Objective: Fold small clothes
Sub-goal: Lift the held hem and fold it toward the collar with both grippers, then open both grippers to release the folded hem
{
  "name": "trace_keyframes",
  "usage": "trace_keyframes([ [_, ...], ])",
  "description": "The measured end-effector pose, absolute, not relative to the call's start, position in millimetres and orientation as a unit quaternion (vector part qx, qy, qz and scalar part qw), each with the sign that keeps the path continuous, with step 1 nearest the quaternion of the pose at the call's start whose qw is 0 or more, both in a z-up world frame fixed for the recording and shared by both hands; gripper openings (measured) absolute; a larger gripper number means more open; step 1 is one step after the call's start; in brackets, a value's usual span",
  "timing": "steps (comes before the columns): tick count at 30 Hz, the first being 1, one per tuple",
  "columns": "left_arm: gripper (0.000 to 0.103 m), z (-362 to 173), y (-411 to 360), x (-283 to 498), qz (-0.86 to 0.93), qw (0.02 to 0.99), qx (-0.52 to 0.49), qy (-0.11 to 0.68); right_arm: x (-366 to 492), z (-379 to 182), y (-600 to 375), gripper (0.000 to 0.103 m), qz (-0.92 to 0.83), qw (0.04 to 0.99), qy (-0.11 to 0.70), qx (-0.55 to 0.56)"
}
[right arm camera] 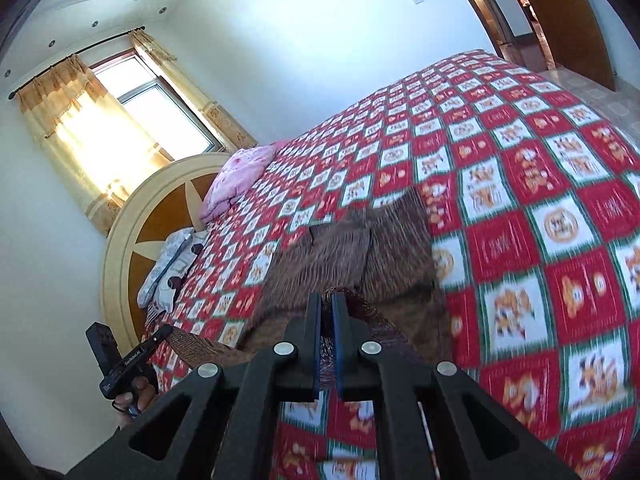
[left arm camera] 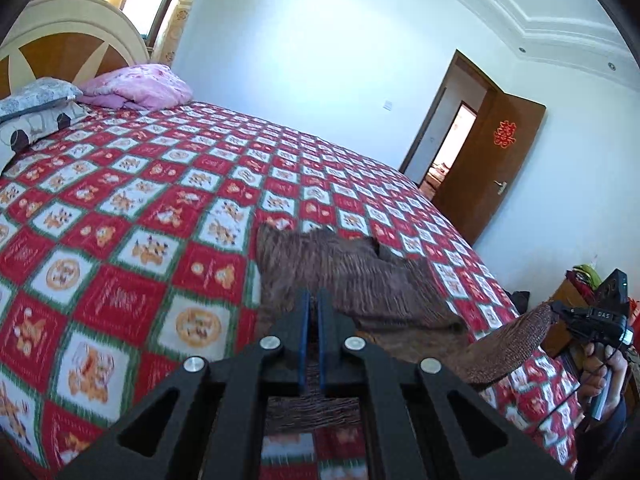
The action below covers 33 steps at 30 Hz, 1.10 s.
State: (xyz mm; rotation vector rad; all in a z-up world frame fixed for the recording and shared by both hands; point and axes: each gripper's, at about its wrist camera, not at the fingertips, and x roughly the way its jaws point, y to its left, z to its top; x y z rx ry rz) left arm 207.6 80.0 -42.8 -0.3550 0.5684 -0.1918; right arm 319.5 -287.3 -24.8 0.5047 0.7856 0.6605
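Observation:
A brown ribbed knit garment (left arm camera: 344, 272) lies on the red and white checked bedspread (left arm camera: 132, 208), its near edge lifted off the bed. My left gripper (left arm camera: 314, 300) is shut on the garment's near edge, with cloth hanging below the fingers. It also shows in the right wrist view (right arm camera: 160, 334), holding a corner. My right gripper (right arm camera: 327, 304) is shut on the garment (right arm camera: 352, 256) at another near corner. It also shows in the left wrist view (left arm camera: 554, 308), pinching a raised brown corner.
Pink folded bedding (left arm camera: 140, 86) and grey pillows (left arm camera: 32, 116) lie by the headboard (left arm camera: 68, 40). An open wooden door (left arm camera: 488, 168) stands beyond the bed's far corner. Clutter (left arm camera: 584, 280) sits at the right bedside. A curtained window (right arm camera: 120, 120) is behind the headboard.

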Motion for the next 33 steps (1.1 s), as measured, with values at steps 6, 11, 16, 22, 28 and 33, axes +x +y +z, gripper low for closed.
trace_keyframes([
  [6,0.004,-39.4,86.5,242.5,-0.076,0.940,-0.179,0.279,360.6,-20.2,-277.4,0.004,0.305,0.845,0.369,0.239],
  [11,0.004,-41.9,84.5,276.4,-0.066,0.940,-0.169,0.289,391.3,-27.6,-273.8,0.004,0.298,0.843,0.374,0.246],
  [16,0.004,-40.4,82.4,312.7,-0.060,0.940,-0.164,0.293,427.3,-36.7,-275.6,0.004,0.283,0.841,0.376,0.265],
  [22,0.003,-59.6,77.5,366.5,-0.039,0.936,-0.154,0.316,474.8,-62.2,-268.4,0.004,0.261,0.834,0.398,0.278],
  [28,0.003,-97.8,71.9,407.3,-0.019,0.921,-0.153,0.358,527.3,-101.1,-252.0,0.004,0.240,0.821,0.434,0.284],
  [33,0.003,-114.8,71.7,435.2,-0.002,0.915,-0.139,0.379,568.0,-134.1,-239.9,0.004,0.221,0.812,0.464,0.278],
])
